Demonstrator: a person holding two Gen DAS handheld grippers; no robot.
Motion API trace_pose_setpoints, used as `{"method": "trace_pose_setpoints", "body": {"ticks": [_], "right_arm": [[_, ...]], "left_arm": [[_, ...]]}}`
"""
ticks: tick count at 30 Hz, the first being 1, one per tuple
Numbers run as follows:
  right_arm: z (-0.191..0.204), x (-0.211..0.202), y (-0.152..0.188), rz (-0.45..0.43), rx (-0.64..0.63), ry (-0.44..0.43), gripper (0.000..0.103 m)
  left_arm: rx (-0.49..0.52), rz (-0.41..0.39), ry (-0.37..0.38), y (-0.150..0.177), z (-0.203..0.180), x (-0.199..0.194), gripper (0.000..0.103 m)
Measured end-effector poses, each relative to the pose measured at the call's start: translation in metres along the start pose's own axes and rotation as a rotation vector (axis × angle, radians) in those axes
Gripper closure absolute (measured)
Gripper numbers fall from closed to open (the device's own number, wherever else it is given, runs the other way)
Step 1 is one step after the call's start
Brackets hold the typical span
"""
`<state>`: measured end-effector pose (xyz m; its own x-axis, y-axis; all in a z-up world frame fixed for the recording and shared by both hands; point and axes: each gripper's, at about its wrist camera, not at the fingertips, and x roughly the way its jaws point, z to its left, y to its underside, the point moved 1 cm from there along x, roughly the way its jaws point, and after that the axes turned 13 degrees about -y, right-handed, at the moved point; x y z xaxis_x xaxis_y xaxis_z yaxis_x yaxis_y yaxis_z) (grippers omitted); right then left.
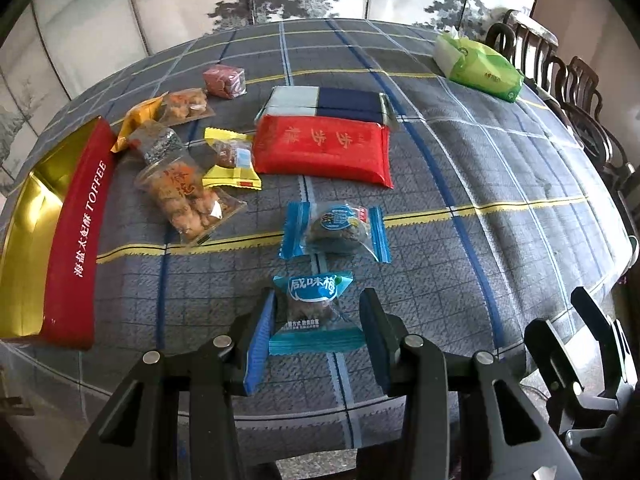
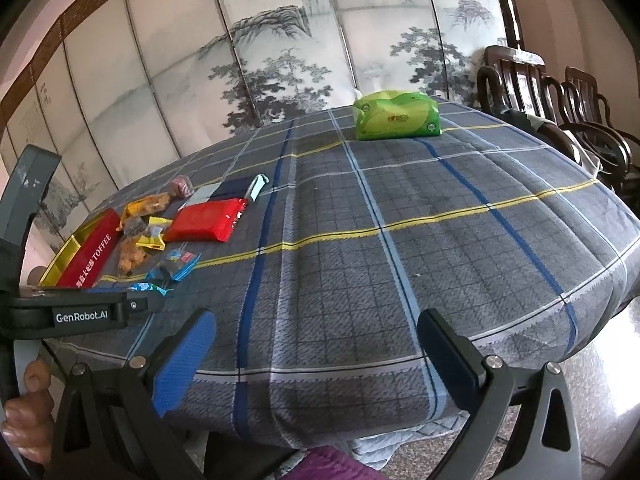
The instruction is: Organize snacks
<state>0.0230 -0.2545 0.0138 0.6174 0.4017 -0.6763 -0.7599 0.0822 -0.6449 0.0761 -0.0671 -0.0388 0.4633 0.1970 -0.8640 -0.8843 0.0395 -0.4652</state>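
Note:
A small blue plum packet (image 1: pixel 312 312) with white lettering lies near the table's front edge, between the fingers of my left gripper (image 1: pixel 316 336). Both pads press on its crimped lower end. The same packet (image 2: pixel 150 289) shows at the tip of the left gripper (image 2: pixel 138 304) in the right wrist view. A second blue packet (image 1: pixel 336 230) lies just beyond it. A red and gold toffee box (image 1: pixel 76 240) stands open at the left. My right gripper (image 2: pixel 316 356) hangs open over the bare front edge of the cloth, holding nothing.
Several snack packets (image 1: pixel 188 200) lie beside the box, with a red pouch (image 1: pixel 324 150) and a dark blue pack (image 1: pixel 344 102) behind. A green tissue pack (image 2: pixel 398 120) sits at the far side of the plaid tablecloth (image 2: pixel 400 260). Wooden chairs (image 2: pixel 540 92) stand at the right.

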Motion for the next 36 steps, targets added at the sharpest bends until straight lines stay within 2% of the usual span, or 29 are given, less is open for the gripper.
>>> {"method": "trace_pose_setpoints", "body": {"ticks": [14,20,30,36], "right_arm": [[0.004,0.005,0.002,0.032,-0.005,-0.01,0.0],[0.006,0.004,0.001,0.032,-0.023,-0.017,0.0],[0.02,0.005,-0.01,0.037,-0.08,-0.053,0.0],[0.041,0.011,-0.023,0.067,-0.153,-0.141,0.0]], "left_arm": [[-0.028,-0.008,0.001,-0.001,0.011,-0.003,0.064],[-0.07,-0.006,0.005,-0.003,0.028,-0.005,0.064],[-0.192,-0.031,-0.005,-0.02,0.085,-0.017,0.064],[-0.245,-0.055,-0.053,-0.03,0.124,-0.026,0.064]]}}
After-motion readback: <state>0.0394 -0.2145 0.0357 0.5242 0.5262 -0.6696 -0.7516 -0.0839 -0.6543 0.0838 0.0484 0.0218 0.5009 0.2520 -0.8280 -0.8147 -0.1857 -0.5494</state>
